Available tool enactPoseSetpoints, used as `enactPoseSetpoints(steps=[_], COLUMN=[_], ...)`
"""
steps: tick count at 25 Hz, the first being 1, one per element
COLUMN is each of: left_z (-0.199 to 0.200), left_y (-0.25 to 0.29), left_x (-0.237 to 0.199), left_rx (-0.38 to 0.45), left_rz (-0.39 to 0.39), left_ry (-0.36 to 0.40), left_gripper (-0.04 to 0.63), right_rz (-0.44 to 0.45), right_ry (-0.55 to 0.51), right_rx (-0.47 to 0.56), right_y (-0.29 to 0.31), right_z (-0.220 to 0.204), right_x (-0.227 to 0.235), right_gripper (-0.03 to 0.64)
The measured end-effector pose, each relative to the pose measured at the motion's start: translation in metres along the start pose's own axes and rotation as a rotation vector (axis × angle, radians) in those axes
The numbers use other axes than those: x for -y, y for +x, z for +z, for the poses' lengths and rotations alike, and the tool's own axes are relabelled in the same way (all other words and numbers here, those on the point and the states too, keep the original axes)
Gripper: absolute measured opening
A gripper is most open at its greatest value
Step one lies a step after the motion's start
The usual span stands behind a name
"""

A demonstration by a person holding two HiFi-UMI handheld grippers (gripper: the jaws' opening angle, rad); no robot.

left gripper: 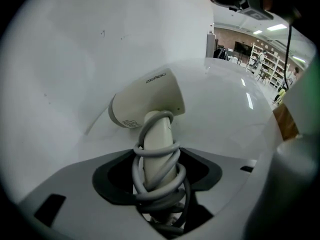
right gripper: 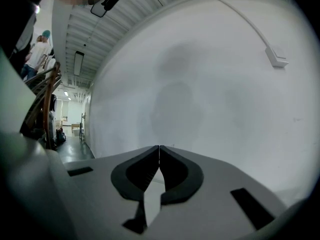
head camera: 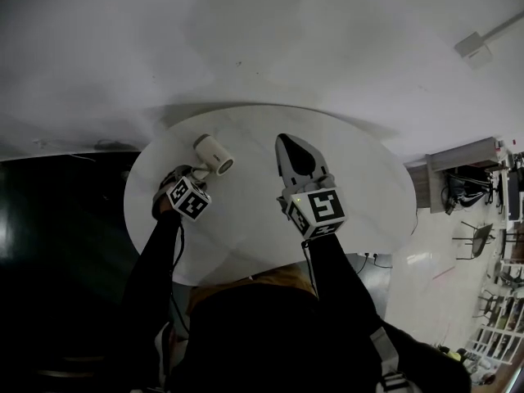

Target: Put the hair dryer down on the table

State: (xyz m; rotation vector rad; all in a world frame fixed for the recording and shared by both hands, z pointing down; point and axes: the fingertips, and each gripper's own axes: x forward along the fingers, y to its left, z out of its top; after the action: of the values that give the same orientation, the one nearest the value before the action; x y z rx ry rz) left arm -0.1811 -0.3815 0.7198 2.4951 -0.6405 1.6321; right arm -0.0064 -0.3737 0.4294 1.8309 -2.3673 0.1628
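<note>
White wall and a round white table are shown from above. At centre left of the head view, the left gripper is seen clamped on the handle of the hair dryer, its jaws pressed against the grey cord wound round that handle. The dryer's pale body is held tilted over the table's left part; contact with the tabletop cannot be made out. Just to the right, the right gripper is held over the table's middle, jaws closed tip to tip with nothing between them. A small white box is fixed to the wall at upper right.
</note>
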Motion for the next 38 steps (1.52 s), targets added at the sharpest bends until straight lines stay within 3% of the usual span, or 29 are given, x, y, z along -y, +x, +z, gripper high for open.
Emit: enactPoseSetpoints(steps=[6, 11, 19, 38], left_z=[-0.001, -0.003, 0.010, 0.033], left_y=[-0.001, -0.002, -0.011, -0.048], left_x=[-0.003, -0.005, 0.003, -0.028], left_rx=[0.065, 0.085, 0.112, 0.215], left_rz=[-0.042, -0.023, -0.056, 0.055], left_ry=[-0.077, -0.074, -0.053, -0.129], left_gripper=[0.291, 0.325, 0.367, 0.367], right_rz=[0.020, 0.036, 0.059, 0.105], right_ry=[-0.014, -0.012, -0.011, -0.016], right_rx=[-0.010, -0.011, -0.005, 0.025], right_y=[0.008, 0.011, 0.015, 0.016], right_z=[0.001, 0.000, 0.003, 0.013], right_x=[-0.009, -0.015, -0.023, -0.034], right_gripper=[0.026, 0.026, 0.026, 0.026])
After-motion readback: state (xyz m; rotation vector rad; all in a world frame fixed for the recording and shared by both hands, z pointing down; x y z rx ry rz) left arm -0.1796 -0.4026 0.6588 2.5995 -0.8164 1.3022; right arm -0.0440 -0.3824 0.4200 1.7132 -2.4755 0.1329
